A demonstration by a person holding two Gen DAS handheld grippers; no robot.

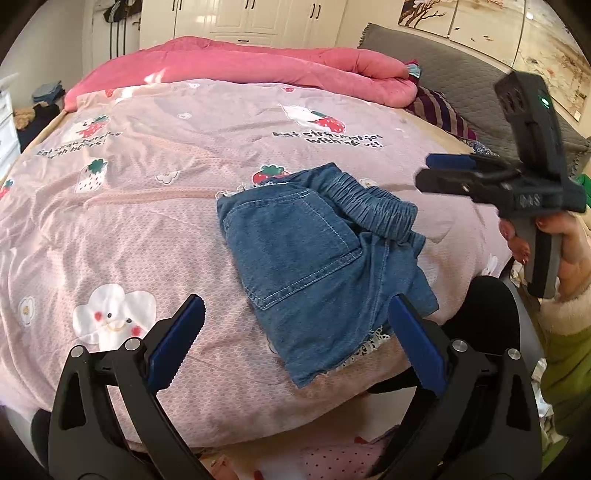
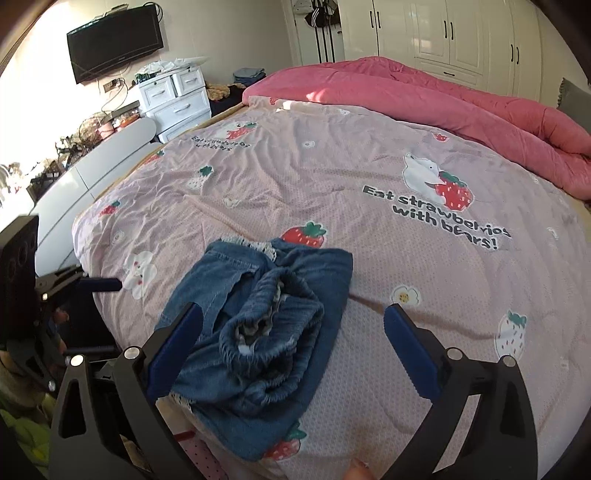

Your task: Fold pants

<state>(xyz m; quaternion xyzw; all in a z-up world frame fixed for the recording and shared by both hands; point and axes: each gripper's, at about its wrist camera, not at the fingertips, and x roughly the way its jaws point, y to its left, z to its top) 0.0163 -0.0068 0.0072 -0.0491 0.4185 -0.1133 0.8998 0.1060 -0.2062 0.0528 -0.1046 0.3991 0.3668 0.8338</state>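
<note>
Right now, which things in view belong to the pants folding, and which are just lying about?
Belongs to the job:
- folded blue denim pants with elastic waistband
- left gripper, open
- right gripper, open
- pink strawberry-print quilt they lie on

Lying about:
- rolled pink blanket
- white drawer unit
- wall-mounted black television

A bed [image 2: 369, 177] with a pink strawberry-print cover bears folded denim pants [image 2: 258, 332] and a bunched pink quilt [image 2: 424, 96].

A home bedroom: bed [image 2: 369, 166], wardrobe [image 2: 443, 33], wall television [image 2: 114, 40].
</note>
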